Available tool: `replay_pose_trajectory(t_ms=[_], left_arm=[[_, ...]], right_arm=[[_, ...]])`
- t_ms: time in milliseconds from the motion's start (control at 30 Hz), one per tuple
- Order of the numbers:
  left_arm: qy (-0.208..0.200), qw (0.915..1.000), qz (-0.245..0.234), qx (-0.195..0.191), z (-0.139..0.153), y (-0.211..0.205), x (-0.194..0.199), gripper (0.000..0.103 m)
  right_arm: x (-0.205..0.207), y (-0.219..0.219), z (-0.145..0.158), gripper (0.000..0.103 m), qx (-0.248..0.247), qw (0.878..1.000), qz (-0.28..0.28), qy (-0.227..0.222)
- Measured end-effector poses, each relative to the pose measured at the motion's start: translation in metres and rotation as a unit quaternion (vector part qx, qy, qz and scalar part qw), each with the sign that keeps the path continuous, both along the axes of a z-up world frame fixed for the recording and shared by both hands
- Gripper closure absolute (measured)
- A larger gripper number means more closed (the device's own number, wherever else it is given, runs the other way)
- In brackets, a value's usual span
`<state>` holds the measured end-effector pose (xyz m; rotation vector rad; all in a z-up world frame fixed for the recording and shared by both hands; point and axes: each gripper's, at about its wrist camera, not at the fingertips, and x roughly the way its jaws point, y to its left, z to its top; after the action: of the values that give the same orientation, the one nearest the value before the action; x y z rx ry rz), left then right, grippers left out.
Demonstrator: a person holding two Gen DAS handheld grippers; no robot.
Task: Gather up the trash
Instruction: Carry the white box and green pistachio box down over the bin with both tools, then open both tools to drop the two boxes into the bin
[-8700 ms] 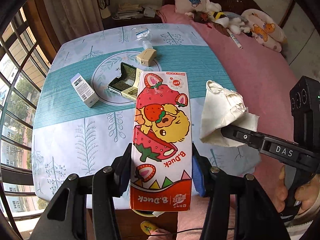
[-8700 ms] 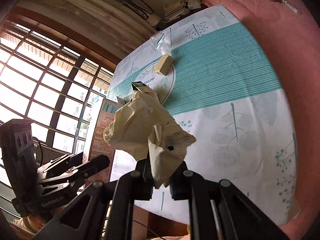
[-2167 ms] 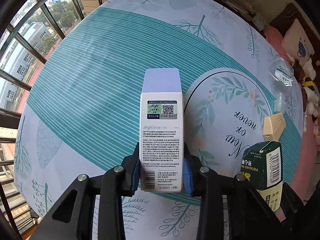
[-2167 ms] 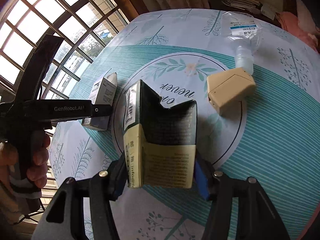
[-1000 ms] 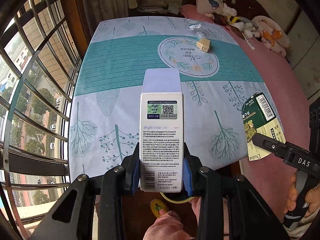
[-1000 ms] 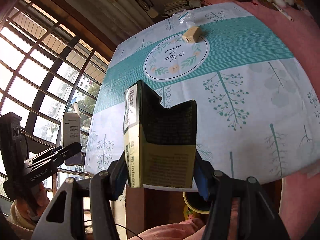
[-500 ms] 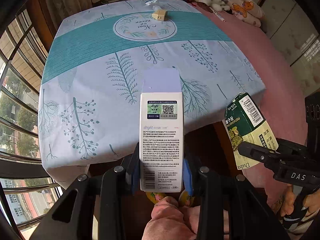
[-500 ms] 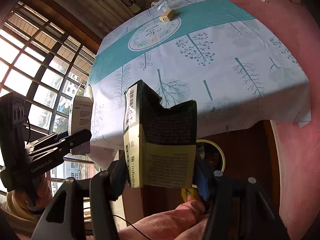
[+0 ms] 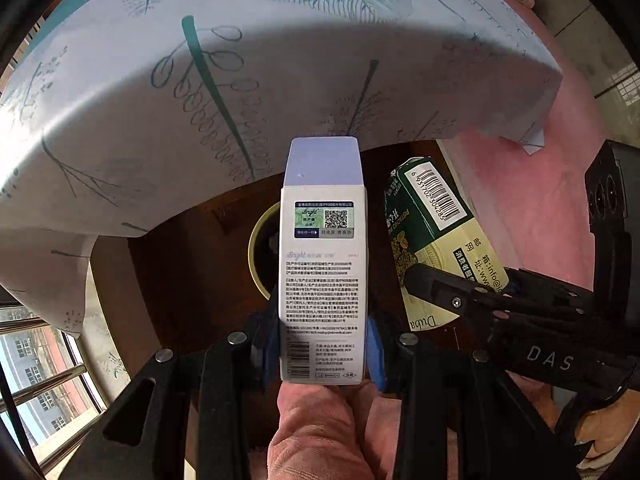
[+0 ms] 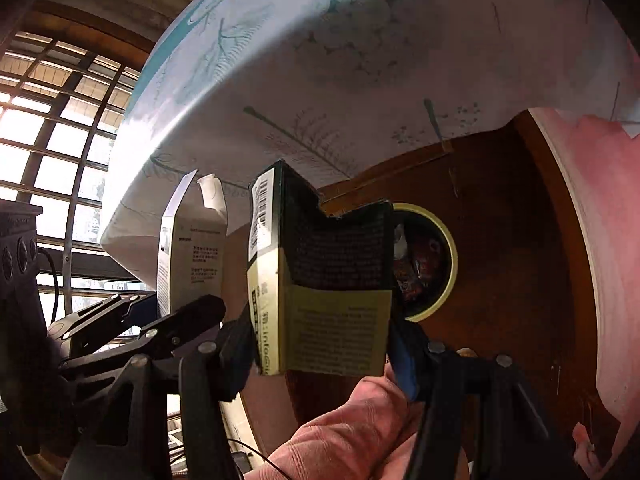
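Observation:
My left gripper is shut on a tall white carton with a QR label, held upright over a yellow-rimmed bin on the dark floor. My right gripper is shut on a torn green and cream pistachio box, just left of the same bin, which holds wrappers. In the left wrist view the pistachio box and the right gripper sit close on the right. The white carton and left gripper show at the left of the right wrist view.
The tablecloth edge hangs right above both boxes, with the wooden table base behind. A pink bedspread lies to the right, a window grille to the left. A pink-clad knee is under the grippers.
Both grippers have dropped from above the tabletop to below its edge, still holding their boxes. The bin has come into view close beneath them.

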<state>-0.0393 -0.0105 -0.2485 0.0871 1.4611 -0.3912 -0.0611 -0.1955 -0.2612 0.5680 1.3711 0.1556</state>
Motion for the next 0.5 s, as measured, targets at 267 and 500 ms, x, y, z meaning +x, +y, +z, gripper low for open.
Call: replay_pose_trajectory(t_ms=[267, 500], left_arm=[[0.019, 0.9998, -0.003, 0.001, -0.103, -0.011, 0.005, 0.064], [0.004, 0.9997, 0.024, -0.005, -0.138, 0.007, 0.017, 0.013]], right_arm=[[0.015, -0.007, -0.113, 0.04, 0.002, 0.999, -0.027, 0.033], [0.03, -0.007, -0.167, 0.03, -0.011, 0.998, -0.054, 0.044]])
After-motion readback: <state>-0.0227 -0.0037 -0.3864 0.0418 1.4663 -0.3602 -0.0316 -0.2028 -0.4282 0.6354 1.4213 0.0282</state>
